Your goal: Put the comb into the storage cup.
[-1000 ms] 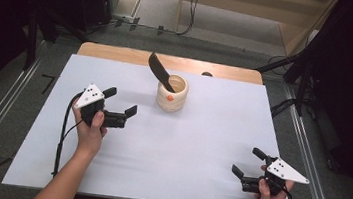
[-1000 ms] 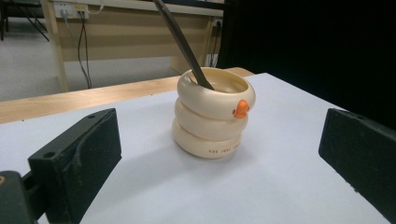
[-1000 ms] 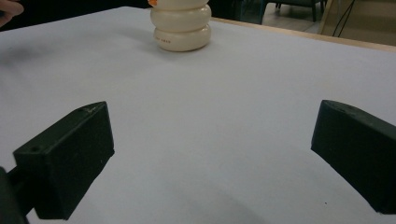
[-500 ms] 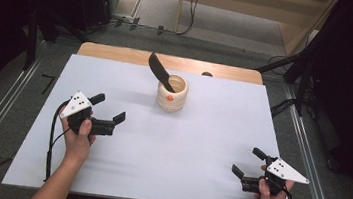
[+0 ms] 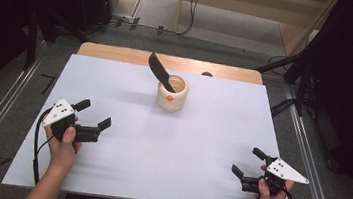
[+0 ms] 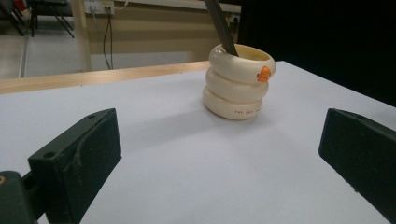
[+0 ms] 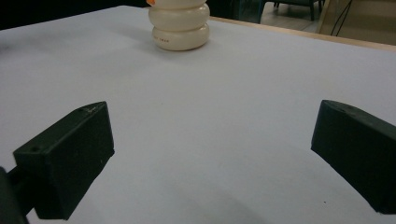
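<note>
- High view: the cream ribbed holder (image 5: pixel 172 94) sits toward the far middle of the white table (image 5: pixel 120 173), with a dark spatula (image 5: pixel 161 71) standing in it, leaning up and to the left. The left gripper (image 5: pixel 92 121) is at the near left and the right gripper (image 5: pixel 249 165) at the near right, both well apart from the holder. Both sets of jaws are spread wide with nothing between them. So the spatula looks like it's parked in the holder and the hands are off it, which I'd read as either the very start or a finished drop-off; can't say which from this.
- Left gripper view: jaws wide apart, nothing pinched. Holder (image 6: pixel 239 81) is straight ahead, a bit right of centre, with a little orange mark near its rim. The spatula handle (image 6: pixel 221 25) pokes up out of its mouth.
- Right gripper view: jaws also spread and empty, just bare tabletop between them. Holder (image 7: pixel 180 25) is far off at the top, left of centre, with its top cut off by the frame.
- My guess: if anything's left to do, it's a reach toward the holder, and neither gripper is near it.
</note>
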A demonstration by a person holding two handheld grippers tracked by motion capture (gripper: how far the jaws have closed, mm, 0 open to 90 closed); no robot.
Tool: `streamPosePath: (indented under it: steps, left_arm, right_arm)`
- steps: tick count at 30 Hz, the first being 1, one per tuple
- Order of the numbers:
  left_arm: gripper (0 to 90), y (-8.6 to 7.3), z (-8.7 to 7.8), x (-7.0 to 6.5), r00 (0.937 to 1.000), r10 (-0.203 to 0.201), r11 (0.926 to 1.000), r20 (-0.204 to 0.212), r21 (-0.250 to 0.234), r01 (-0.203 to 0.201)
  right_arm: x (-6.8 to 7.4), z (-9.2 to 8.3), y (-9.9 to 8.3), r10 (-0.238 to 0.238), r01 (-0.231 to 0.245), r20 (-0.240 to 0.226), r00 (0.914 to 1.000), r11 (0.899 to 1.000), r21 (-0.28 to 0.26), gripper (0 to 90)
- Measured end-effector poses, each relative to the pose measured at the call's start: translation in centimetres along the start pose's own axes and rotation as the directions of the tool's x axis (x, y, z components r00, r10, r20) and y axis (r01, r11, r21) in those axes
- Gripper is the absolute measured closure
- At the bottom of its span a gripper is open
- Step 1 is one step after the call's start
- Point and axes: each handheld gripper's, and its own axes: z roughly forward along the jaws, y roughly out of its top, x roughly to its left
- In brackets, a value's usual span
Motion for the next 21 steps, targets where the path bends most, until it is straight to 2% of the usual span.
streamPosePath:
  steps: [16,21]
  left_arm:
    - [0.0,-1.8,-2.5,0.8,0.9992,0.002,0.9999,-0.039,0.014,-0.002]
    - [0.0,-2.5,-3.2,0.9,0.9991,-0.011,0.9997,-0.041,0.021,0.012]
  right_arm:
    - [0.0,0.0,0.0,-0.001,0.001,0.005,1.0,1.0,0.002,0.0]
    - [0.0,0.0,0.0,0.001,-0.001,0.007,1.0,1.0,0.002,0.0]
